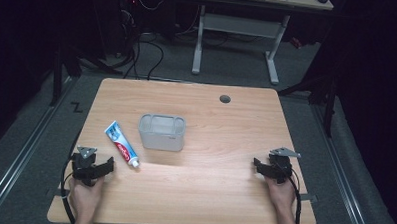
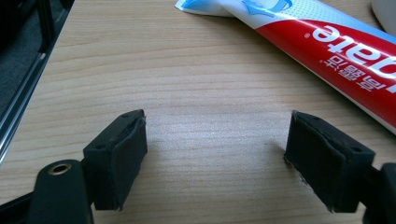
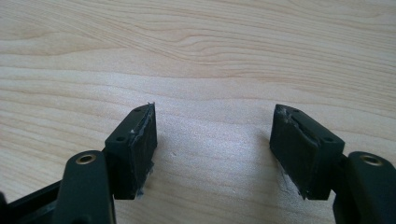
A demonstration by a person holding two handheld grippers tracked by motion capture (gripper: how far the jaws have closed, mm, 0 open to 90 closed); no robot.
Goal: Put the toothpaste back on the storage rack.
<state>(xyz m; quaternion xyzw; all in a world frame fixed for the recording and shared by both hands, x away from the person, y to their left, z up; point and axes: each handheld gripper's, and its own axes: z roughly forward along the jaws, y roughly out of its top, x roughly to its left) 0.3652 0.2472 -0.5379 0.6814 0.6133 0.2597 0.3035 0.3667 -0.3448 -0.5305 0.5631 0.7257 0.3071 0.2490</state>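
A toothpaste tube [image 1: 121, 145] lies on the wooden surface [image 1: 226, 128] just beside a translucent container [image 1: 162, 132]. The left gripper [image 1: 104, 167] rests near the tube, the right gripper [image 1: 260, 165] well apart.

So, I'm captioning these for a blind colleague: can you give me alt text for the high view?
A toothpaste tube lies on a wooden table just left of an upright translucent container. At the near edge a person's hands hold the left hand-held gripper near the tube's cap and the right hand-held gripper far right, both empty.
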